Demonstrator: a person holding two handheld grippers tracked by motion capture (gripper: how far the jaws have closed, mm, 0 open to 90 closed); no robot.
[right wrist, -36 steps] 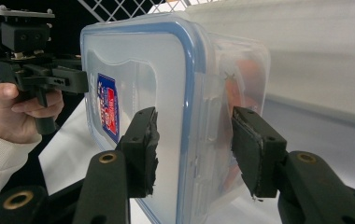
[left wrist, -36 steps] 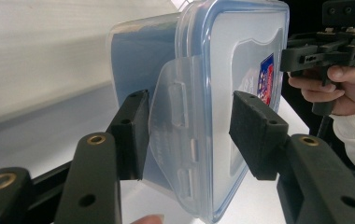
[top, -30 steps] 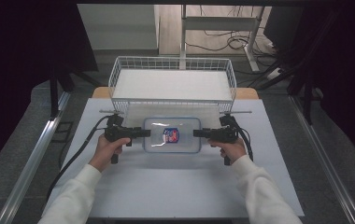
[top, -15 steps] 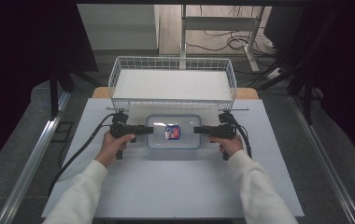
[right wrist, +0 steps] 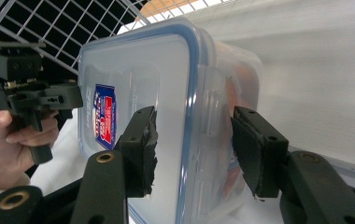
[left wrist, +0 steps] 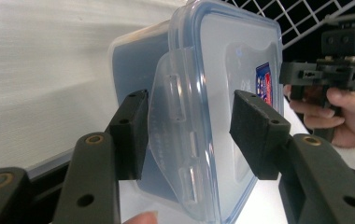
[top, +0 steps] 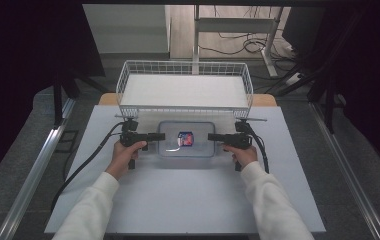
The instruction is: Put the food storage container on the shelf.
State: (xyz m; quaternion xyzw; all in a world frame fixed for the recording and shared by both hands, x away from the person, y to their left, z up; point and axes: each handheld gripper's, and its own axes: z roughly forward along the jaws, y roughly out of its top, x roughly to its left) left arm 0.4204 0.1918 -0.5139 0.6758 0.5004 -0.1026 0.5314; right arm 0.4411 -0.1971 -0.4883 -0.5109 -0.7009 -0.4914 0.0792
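Observation:
A clear plastic container (top: 198,146) with a blue-sealed lid and a red and blue sticker (top: 185,138) is on the white table, just in front of the wire basket. My left gripper (top: 164,136) holds its left end; in the left gripper view the jaws (left wrist: 189,135) clamp the latch flap (left wrist: 168,93) and lid edge. My right gripper (top: 209,136) holds the right end, with its jaws (right wrist: 194,149) closed across the lid rim and the side latch (right wrist: 215,112). Each gripper view shows the other hand and gripper beyond the container (left wrist: 231,51).
A white wire basket (top: 185,107) stands at the table's far edge, right behind the container. The white table top (top: 188,200) stretches toward the person. Cables trail from both grippers. Dark curtains and metal rails flank the table.
Both grippers and the container between them have shifted away from the person, closer to the wire basket.

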